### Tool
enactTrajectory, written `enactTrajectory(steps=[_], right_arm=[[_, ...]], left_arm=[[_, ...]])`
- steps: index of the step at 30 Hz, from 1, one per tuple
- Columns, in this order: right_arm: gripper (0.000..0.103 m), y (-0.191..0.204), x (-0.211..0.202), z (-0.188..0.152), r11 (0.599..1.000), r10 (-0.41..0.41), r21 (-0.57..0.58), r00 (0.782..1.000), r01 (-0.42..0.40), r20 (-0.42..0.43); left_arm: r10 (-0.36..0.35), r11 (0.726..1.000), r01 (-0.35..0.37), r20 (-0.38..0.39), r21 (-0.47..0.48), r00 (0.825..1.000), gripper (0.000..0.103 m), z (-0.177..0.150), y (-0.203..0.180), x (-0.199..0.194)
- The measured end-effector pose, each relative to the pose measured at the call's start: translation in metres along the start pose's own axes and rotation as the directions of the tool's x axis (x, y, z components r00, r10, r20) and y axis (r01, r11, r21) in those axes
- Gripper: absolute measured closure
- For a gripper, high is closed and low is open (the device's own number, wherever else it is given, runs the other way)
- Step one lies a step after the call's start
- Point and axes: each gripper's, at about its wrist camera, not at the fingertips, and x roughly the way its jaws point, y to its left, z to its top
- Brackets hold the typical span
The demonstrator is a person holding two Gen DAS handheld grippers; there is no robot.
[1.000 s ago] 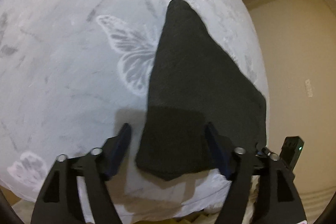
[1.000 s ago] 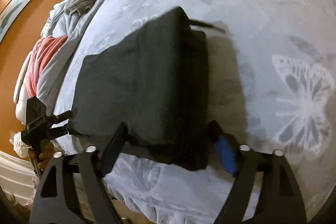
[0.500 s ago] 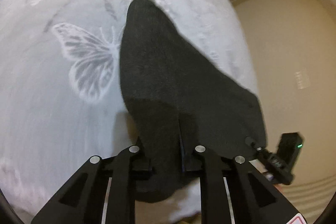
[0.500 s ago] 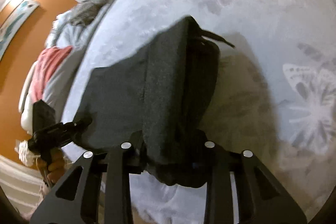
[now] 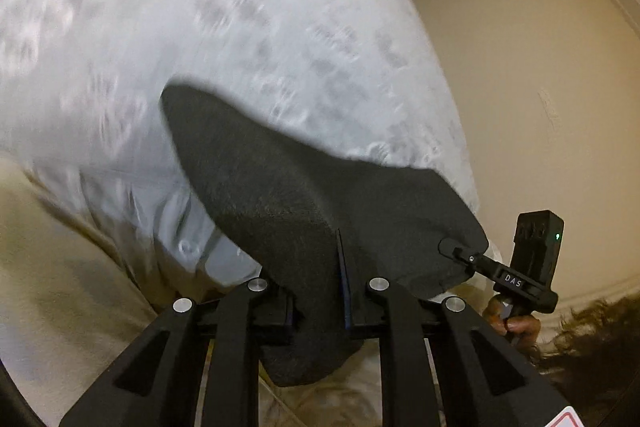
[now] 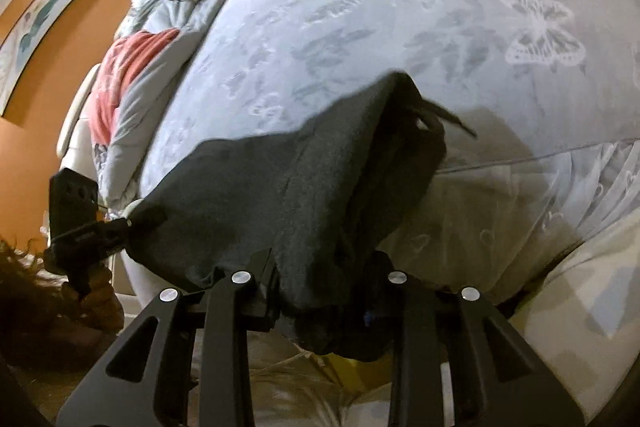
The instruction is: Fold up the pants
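Observation:
The dark grey folded pants [image 5: 288, 195] hang between both grippers, lifted off the white butterfly-print bedspread [image 5: 200, 27]. My left gripper [image 5: 318, 291] is shut on one end of the near edge. My right gripper [image 6: 320, 291] is shut on the waistband end [image 6: 320, 195], where a drawstring [image 6: 448, 117] sticks out. The right gripper shows in the left wrist view [image 5: 464, 253], pinching the far corner. The left gripper shows in the right wrist view [image 6: 132, 223], pinching the opposite corner.
The bedspread [image 6: 400, 7] covers a wide bed. Crumpled grey and red bedding [image 6: 132, 67] lies at its far left by an orange wall. A beige wall [image 5: 540, 87] stands beyond the bed's right edge. Beige floor [image 5: 60, 287] lies below the bed's edge.
Both grippers closed on the pants' near edge, then lifted it and pulled it back off the bed. The pants now hang between them.

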Motion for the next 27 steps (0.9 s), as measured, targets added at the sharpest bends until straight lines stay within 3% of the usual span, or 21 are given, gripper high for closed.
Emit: enactTrajectory(steps=[4, 10, 12, 16, 19, 27], right_arm=[[0.075, 0.021, -0.019, 0.018, 0.998, 0.008, -0.061, 0.997, -0.004, 0.071], [0.075, 0.04, -0.044, 0.04, 0.99, 0.002, -0.138, 0.982, 0.024, 0.19], [0.075, 0.037, -0.036, 0.046, 0.988, -0.023, -0.147, 0.978, 0.054, 0.206], [0.075, 0.016, -0.003, 0.056, 0.984, -0.105, -0.119, 0.972, 0.132, 0.212], [0.075, 0.003, 0.015, 0.055, 0.986, -0.129, -0.084, 0.974, 0.147, 0.186], [0.075, 0.002, 0.019, 0.048, 0.983, -0.15, -0.074, 0.971, 0.166, 0.184]], left_arm=[[-0.004, 0.996, -0.002, 0.067, 0.094, 0.998, 0.091, 0.031, -0.022, -0.018], [0.006, 0.979, -0.041, 0.17, 0.202, 0.985, 0.091, 0.042, -0.046, -0.047], [0.043, 0.973, -0.08, 0.173, 0.214, 0.984, 0.091, 0.048, -0.05, -0.038], [0.178, 0.953, -0.209, 0.152, 0.219, 0.972, 0.091, 0.065, -0.043, 0.017], [0.225, 0.942, -0.25, 0.128, 0.225, 0.966, 0.091, 0.061, -0.033, 0.038], [0.305, 0.903, -0.336, 0.151, 0.268, 0.94, 0.091, 0.043, -0.041, 0.041]])
